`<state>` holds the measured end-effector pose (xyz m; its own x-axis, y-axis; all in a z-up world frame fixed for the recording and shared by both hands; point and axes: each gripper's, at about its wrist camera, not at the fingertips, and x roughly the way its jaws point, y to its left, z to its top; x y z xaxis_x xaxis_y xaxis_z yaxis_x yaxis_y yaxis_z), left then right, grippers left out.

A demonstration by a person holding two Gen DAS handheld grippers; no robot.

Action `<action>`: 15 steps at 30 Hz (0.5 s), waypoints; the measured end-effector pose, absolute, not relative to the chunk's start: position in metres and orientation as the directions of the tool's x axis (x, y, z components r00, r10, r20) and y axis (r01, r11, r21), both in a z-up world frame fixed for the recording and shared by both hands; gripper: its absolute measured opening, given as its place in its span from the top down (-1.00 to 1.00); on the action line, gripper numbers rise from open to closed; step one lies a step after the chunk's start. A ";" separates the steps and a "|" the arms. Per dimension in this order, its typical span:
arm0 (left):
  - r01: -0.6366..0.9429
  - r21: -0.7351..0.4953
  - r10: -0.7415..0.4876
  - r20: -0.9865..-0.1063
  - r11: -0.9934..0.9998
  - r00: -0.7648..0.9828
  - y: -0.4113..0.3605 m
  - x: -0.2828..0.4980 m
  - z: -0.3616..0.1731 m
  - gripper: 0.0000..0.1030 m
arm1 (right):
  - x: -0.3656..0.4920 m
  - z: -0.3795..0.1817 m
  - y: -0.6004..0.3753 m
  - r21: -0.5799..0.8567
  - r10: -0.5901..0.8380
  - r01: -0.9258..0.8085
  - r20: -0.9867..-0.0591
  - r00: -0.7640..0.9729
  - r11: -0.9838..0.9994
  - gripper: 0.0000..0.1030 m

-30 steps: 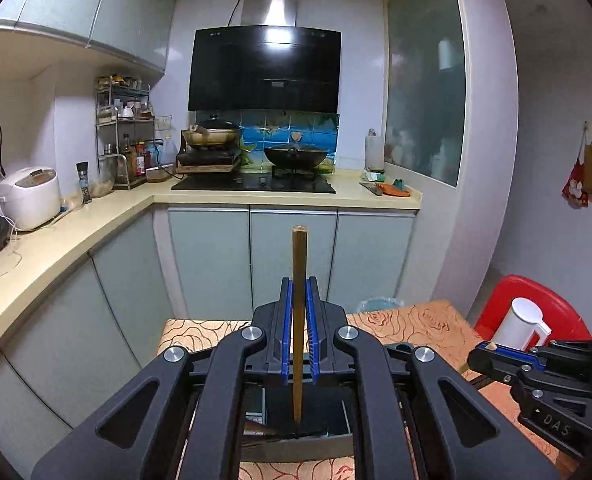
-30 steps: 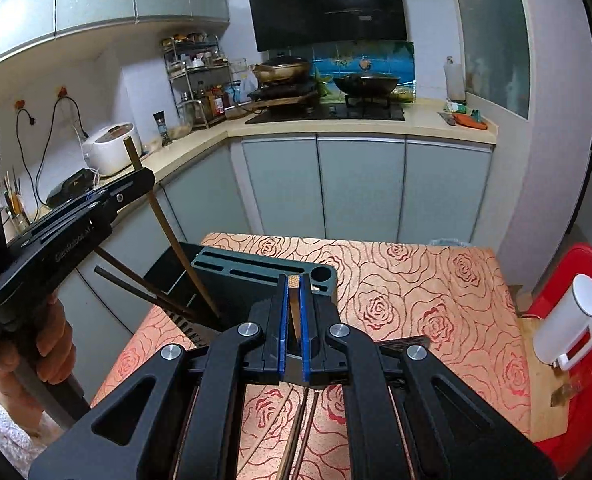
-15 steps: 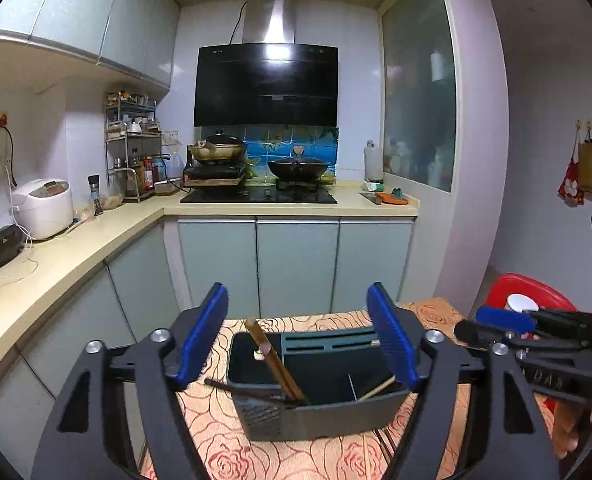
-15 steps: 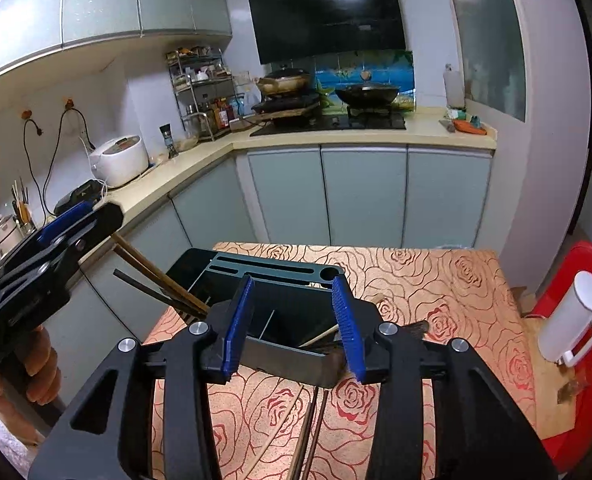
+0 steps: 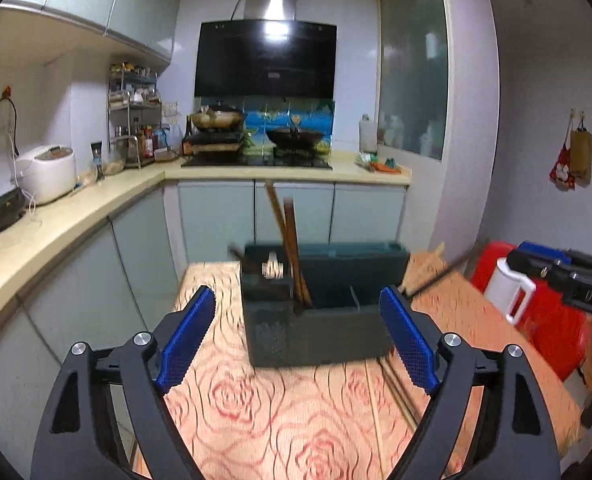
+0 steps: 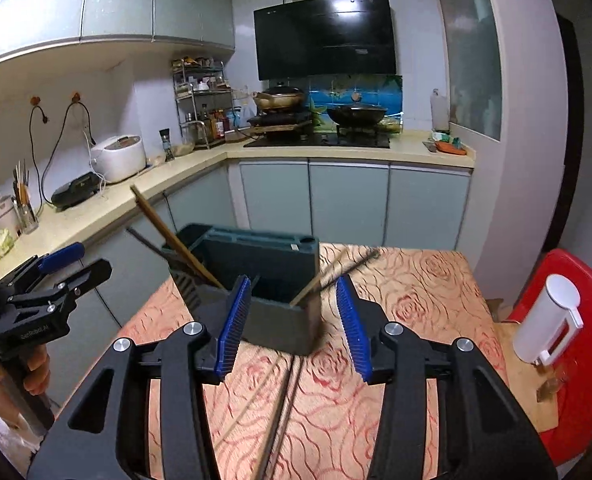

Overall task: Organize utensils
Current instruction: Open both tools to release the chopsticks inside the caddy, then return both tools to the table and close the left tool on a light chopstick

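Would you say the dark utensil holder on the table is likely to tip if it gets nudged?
Probably not easily: the utensil holder looks broad and squat. The chopsticks lean outward, so they may rattle. On the patterned tablecloth it might slide instead.

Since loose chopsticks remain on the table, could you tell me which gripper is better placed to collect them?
The right gripper: the loose chopsticks lie directly beneath its opening jaws, nothing held. The left gripper faces the holder.

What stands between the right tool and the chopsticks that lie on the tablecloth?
Nothing visible. The right tool, jaws opening and empty, hangs over the loose chopsticks, which lie bare on the tablecloth in front of the dark utensil holder.
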<state>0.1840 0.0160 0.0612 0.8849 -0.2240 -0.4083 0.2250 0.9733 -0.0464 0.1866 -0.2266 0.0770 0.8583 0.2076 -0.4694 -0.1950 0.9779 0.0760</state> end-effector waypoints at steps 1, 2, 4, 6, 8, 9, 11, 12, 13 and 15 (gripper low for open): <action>0.225 -0.045 -0.223 -0.416 0.973 0.881 0.017 0.181 0.055 -0.58 | 0.181 0.070 -0.229 0.074 0.202 -0.190 -0.472 0.858 0.979 0.14; 0.226 -0.043 -0.223 -0.424 0.973 0.878 0.017 0.178 0.048 -0.58 | 0.176 0.063 -0.230 0.071 0.196 -0.185 -0.476 0.857 0.980 0.11; 0.233 -0.037 -0.225 -0.443 0.972 0.868 0.018 0.169 0.031 -0.58 | 0.167 0.048 -0.232 0.058 0.183 -0.178 -0.487 0.854 0.982 0.10; 0.240 -0.046 -0.234 -0.465 0.970 0.854 0.019 0.161 0.014 -0.58 | 0.159 0.036 -0.231 0.048 0.173 -0.172 -0.496 0.851 0.984 0.10; 0.250 -0.058 -0.245 -0.494 0.967 0.834 0.019 0.157 -0.002 -0.58 | 0.152 0.019 -0.231 0.039 0.165 -0.170 -0.512 0.843 0.985 0.10; 0.256 -0.061 -0.250 -0.506 0.965 0.826 0.018 0.154 -0.008 -0.58 | 0.148 0.009 -0.232 0.035 0.160 -0.166 -0.523 0.837 0.985 0.10; 0.269 -0.055 -0.256 -0.532 0.962 0.807 0.014 0.148 -0.024 -0.58 | 0.144 -0.005 -0.231 0.035 0.157 -0.164 -0.541 0.827 0.986 0.10; 0.274 -0.048 -0.256 -0.540 0.960 0.802 0.011 0.146 -0.029 -0.58 | 0.143 -0.011 -0.232 0.040 0.158 -0.163 -0.550 0.820 0.986 0.10; 0.286 -0.036 -0.258 -0.551 0.958 0.794 0.007 0.142 -0.037 -0.58 | 0.140 -0.020 -0.233 0.049 0.160 -0.161 -0.564 0.810 0.986 0.10; 0.307 -0.031 -0.270 -0.570 0.951 0.776 0.002 0.139 -0.047 -0.58 | 0.137 -0.032 -0.234 0.060 0.163 -0.158 -0.581 0.797 0.986 0.10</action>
<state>0.1389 0.0018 -0.0475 0.7761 -0.2697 -0.5700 0.3075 0.9510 -0.0313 0.1372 -0.2337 -0.0315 0.7972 0.1630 -0.5812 -0.1577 0.9856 0.0601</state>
